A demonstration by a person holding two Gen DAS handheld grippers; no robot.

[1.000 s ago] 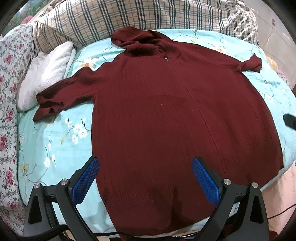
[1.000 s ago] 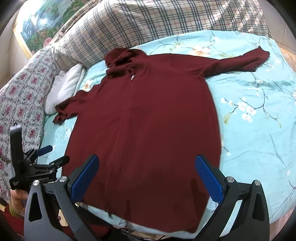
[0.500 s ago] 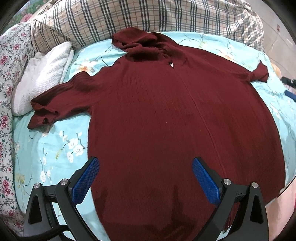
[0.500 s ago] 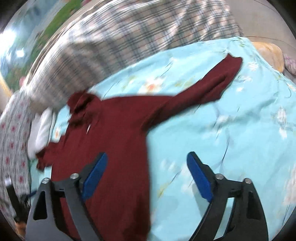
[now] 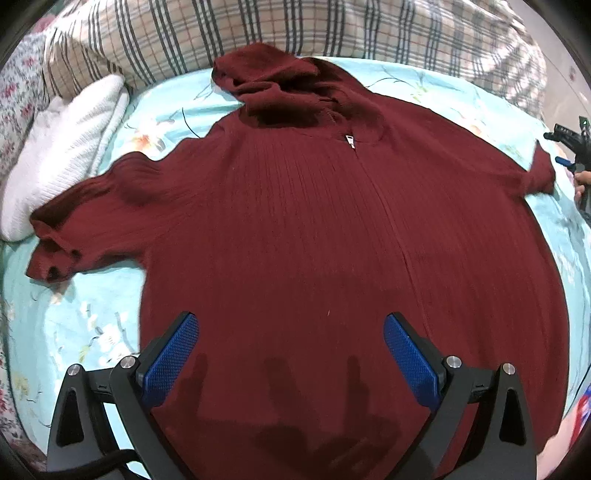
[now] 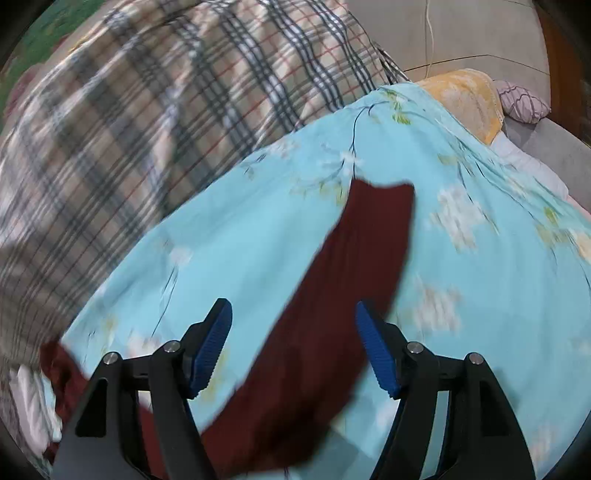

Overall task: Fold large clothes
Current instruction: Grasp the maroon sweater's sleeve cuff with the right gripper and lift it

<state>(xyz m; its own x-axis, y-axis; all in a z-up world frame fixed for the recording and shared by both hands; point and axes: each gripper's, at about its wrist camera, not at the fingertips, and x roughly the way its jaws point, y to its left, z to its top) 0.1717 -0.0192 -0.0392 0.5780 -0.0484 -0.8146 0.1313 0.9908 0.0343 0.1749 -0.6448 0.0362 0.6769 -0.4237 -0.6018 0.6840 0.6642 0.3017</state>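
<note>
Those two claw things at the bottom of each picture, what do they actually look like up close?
Each is a black angular frame ending in two fingers faced with blue textured pads, joined by silver round bolts. The left gripper trails a black cable at its lower corner. The right gripper looks the same, with ridged blue pads. No printed markings are visible on either.

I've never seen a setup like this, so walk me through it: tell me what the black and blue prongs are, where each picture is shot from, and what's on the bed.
No robot here: a person holds a two-finger gripper in each hand, each carrying a fisheye camera. One view looks past the left gripper, open above a dark red hooded sweater spread flat on a light blue floral sheet. The other looks past the right gripper, also open, over the sweater's sleeve. Neither holds anything. A white pillow and plaid bedding lie behind.
</note>
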